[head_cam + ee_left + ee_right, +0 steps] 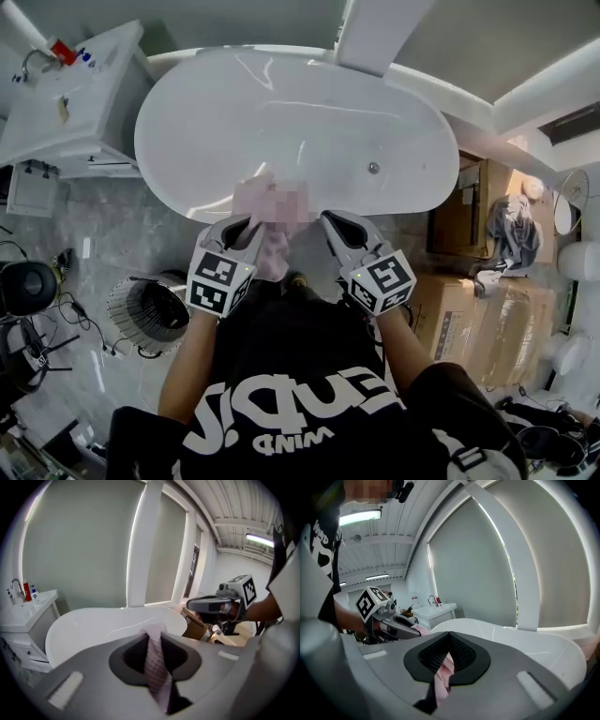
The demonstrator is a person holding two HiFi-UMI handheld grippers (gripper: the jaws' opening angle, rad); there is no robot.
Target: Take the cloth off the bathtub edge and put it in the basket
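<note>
A pink waffle cloth (274, 253) hangs over the near rim of the white bathtub (281, 122), stretched between both grippers. My left gripper (246, 223) is shut on its left part; in the left gripper view the cloth (157, 667) runs down between the closed jaws (154, 632). My right gripper (330, 220) is shut on the right part, and pink folds (442, 677) sit in its jaw gap (449, 634). Each gripper shows in the other's view: the right one (206, 604) and the left one (401, 625). A round wire basket (117, 309) stands on the floor at my left.
A white sink cabinet (75, 94) stands left of the tub. Cardboard boxes (487, 309) and crumpled fabric (511, 230) fill the right side. A black stool (26, 286) and cables lie on the floor at far left. My own body fills the lower head view.
</note>
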